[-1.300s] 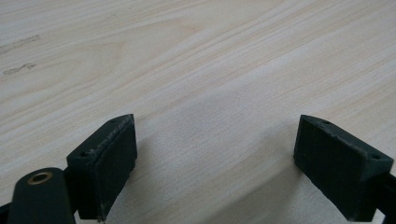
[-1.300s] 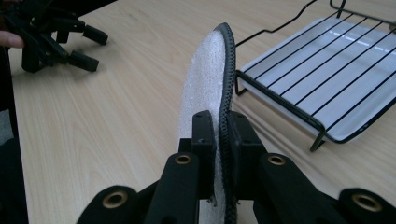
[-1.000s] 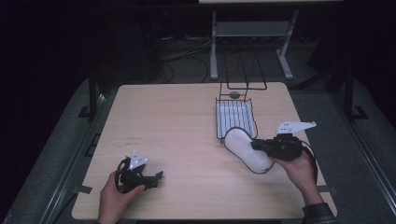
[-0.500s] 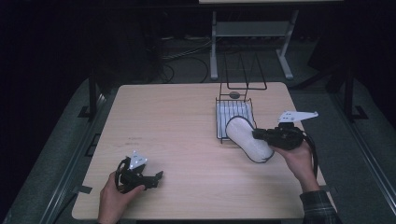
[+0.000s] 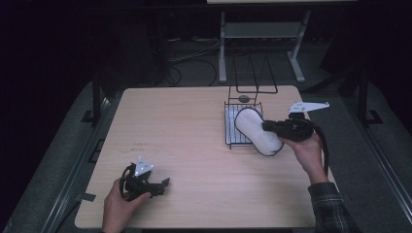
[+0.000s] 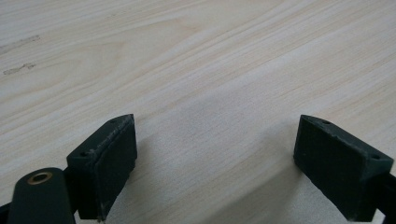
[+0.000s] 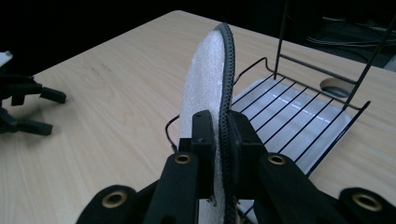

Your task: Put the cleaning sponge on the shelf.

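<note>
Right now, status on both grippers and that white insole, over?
Right gripper shut on white insole, held on edge above wire rack. Left gripper open, low over the table, nothing between the jaws. Nothing in the way.

Slipper (image 7: 210, 74) heel end hidden btwn right tongs (image 7: 219, 140); rack (image 5: 232, 138) partly covered.

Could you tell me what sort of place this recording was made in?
Probably a lab or workshop set up for recording, not a home: a plain wooden table in a dark room, loose cables on the floor behind it, and a metal stand at the back.
</note>
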{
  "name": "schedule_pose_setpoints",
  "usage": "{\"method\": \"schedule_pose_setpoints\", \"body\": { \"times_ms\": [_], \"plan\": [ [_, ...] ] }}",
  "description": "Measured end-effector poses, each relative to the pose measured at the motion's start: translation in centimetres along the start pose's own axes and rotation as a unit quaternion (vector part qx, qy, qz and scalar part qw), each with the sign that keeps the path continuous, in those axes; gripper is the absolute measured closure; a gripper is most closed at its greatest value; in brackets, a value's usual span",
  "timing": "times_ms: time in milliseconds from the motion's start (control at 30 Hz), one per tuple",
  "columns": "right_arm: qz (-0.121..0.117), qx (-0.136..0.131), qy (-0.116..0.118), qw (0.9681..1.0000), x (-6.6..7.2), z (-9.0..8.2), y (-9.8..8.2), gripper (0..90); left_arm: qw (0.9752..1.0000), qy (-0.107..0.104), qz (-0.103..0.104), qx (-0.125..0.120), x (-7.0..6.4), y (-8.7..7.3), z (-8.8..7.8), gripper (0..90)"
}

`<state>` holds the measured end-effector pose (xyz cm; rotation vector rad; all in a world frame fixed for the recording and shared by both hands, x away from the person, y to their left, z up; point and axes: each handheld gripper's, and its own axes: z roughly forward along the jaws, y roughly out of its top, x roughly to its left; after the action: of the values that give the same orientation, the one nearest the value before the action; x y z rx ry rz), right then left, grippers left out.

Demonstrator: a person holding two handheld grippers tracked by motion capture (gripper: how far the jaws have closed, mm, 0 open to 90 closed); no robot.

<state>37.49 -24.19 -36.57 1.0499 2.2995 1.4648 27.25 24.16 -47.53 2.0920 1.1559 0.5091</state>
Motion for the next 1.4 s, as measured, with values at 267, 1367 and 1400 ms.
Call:
{"method": "schedule_pose_setpoints", "body": {
  "times_ms": [267,1367,1400],
  "plan": [
    [0.010,-0.007,-0.006,0.9999,-1.2,0.9,1.0,82.3,1.0000,0.000,0.000,0.000,0.0,0.0,0.0,12.6],
    [0.060,-0.014,-0.021,0.9979,-4.7,6.2,2.1,81.7,1.0000,0.000,0.000,0.000,0.0,0.0,0.0,12.5],
    [0.063,-0.014,-0.021,0.9977,-4.8,6.3,2.0,81.7,1.0000,0.000,0.000,0.000,0.0,0.0,0.0,12.6]
  ]
}}
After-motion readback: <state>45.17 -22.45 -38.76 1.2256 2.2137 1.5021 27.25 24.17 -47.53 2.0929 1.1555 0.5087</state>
